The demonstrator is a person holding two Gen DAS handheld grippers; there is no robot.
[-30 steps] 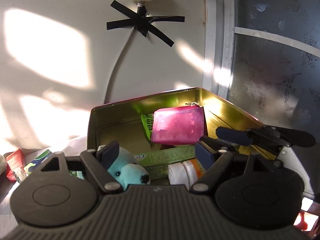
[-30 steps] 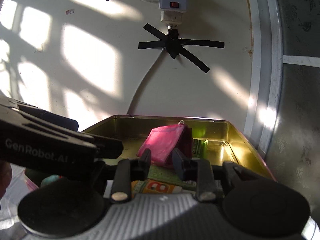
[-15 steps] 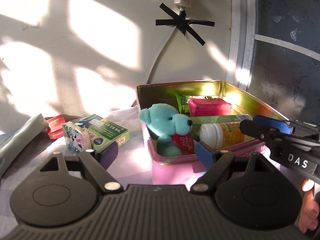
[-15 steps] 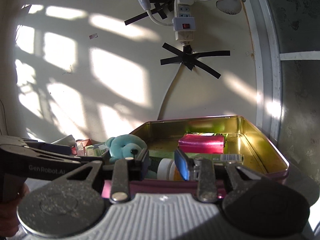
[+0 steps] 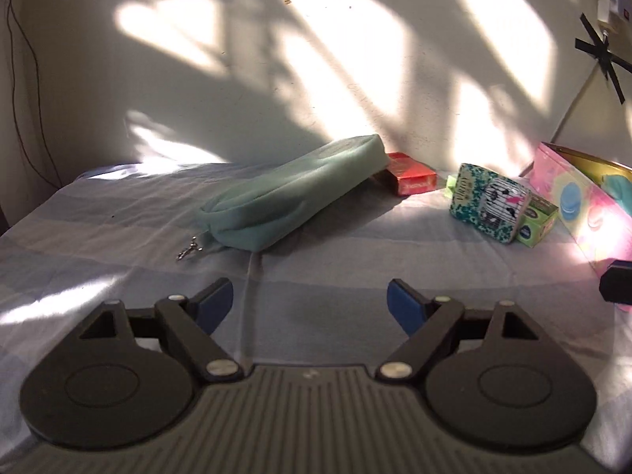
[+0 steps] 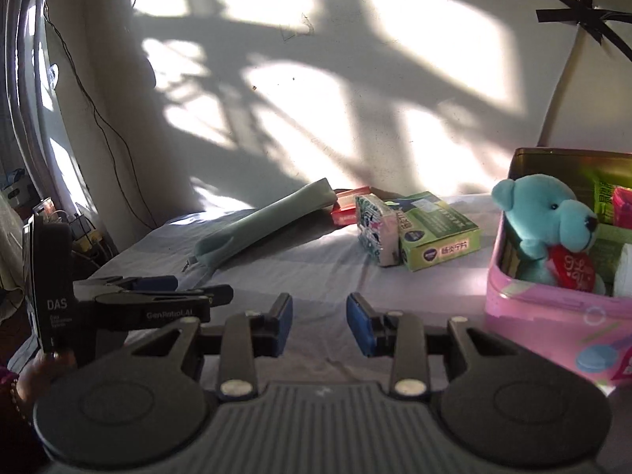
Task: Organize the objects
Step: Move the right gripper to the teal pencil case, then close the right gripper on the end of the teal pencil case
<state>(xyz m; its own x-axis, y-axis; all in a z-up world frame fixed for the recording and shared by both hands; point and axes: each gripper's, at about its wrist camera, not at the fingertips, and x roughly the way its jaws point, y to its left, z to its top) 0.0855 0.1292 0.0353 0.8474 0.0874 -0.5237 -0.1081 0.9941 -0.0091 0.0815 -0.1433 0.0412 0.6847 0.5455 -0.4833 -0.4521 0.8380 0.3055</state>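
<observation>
Compared with the earlier frames, both claws are now facing away from the pink tin point(image 6: 553, 308), which is sitting at the right edge of both views instead of the centre. The left claw point(image 5: 310, 302) is standing released, its blue pads wide apart over bare striped cloth. The right claw point(image 6: 319, 326) is holding nothing, its pads only a narrow gap apart. The teal bear point(image 6: 553, 229) is sitting inside the tin. On the tabletop point(image 5: 118, 237), a green pouch point(image 5: 292, 193) is lying at centre, overlapping a red box point(image 5: 412, 179). A patterned box point(image 5: 488, 203) is touching a green box point(image 5: 539, 221), just beside the tin.
</observation>
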